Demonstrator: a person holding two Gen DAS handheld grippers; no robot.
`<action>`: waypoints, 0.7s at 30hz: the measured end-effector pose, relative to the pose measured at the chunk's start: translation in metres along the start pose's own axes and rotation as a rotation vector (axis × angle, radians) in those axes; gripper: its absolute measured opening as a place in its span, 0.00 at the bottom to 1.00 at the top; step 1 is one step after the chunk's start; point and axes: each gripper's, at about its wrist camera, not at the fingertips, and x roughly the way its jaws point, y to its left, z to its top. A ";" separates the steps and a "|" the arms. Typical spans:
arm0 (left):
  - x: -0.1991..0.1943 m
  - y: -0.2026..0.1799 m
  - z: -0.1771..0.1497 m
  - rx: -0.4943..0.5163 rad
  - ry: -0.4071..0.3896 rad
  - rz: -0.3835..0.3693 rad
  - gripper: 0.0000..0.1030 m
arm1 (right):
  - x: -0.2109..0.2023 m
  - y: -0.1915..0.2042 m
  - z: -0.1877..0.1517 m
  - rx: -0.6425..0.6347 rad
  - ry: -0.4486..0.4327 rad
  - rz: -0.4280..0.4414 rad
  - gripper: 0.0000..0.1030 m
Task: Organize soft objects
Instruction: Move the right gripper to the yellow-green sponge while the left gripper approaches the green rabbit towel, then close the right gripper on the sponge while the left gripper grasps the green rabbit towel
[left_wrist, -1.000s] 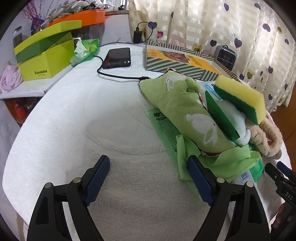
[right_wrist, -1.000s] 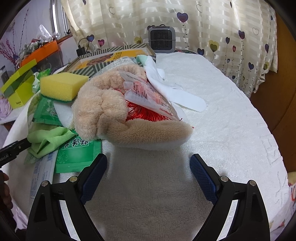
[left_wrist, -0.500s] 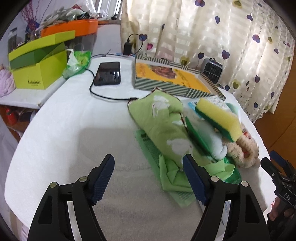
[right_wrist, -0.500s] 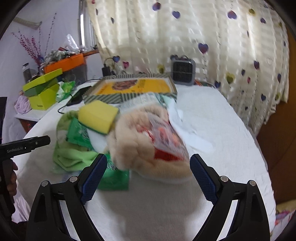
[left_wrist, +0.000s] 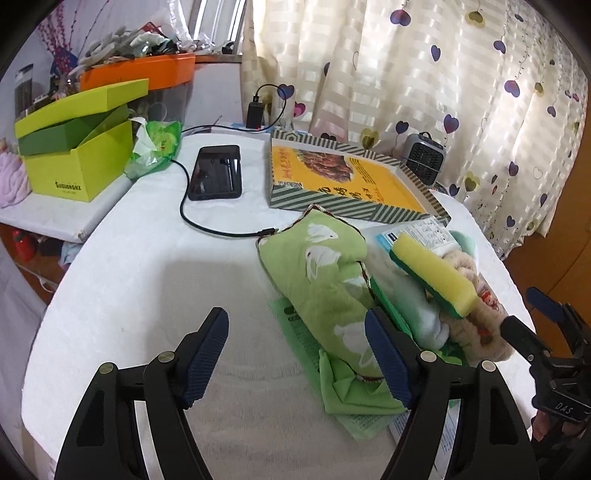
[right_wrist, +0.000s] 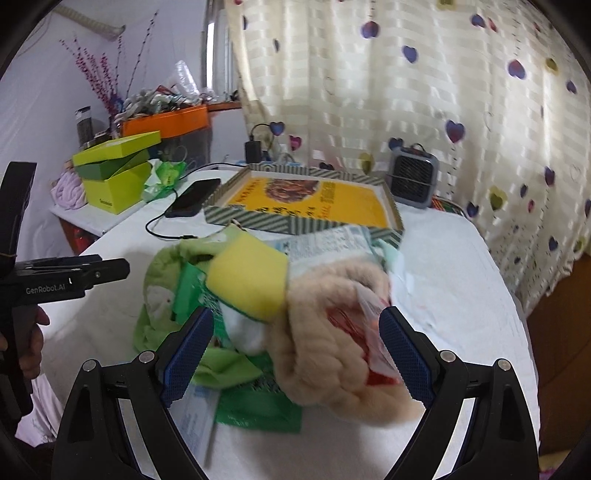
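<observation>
A heap of soft things lies on the white-covered table (left_wrist: 147, 295). It holds a green towel with white rabbits (left_wrist: 325, 273), a yellow and green sponge (left_wrist: 432, 273) (right_wrist: 247, 277), a beige plush slipper (right_wrist: 332, 350) (left_wrist: 476, 332) with a plastic packet (right_wrist: 369, 321) in it, and green packets (right_wrist: 258, 406). My left gripper (left_wrist: 295, 354) is open and empty, above the table left of the heap. My right gripper (right_wrist: 295, 350) is open and empty, above the slipper.
A striped yellow box (left_wrist: 340, 181), a black phone (left_wrist: 218, 173) on a cable, a small grey heater (left_wrist: 424, 158) and a curtain stand at the back. A lime green box (left_wrist: 77, 147) and an orange bin (left_wrist: 147, 70) sit on a side shelf at the left.
Both grippers have risen and drawn back from the heap, so more of the table and room shows. Both stay open and empty. The heap has not moved.
</observation>
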 end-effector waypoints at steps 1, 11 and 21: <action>0.001 0.000 0.000 -0.002 0.005 -0.006 0.75 | 0.003 0.003 0.003 -0.007 0.003 0.005 0.89; 0.023 -0.002 0.016 -0.024 0.055 -0.077 0.75 | 0.037 0.027 0.020 -0.105 0.060 0.022 0.88; 0.045 -0.003 0.028 -0.028 0.095 -0.083 0.75 | 0.065 0.035 0.028 -0.166 0.115 -0.010 0.87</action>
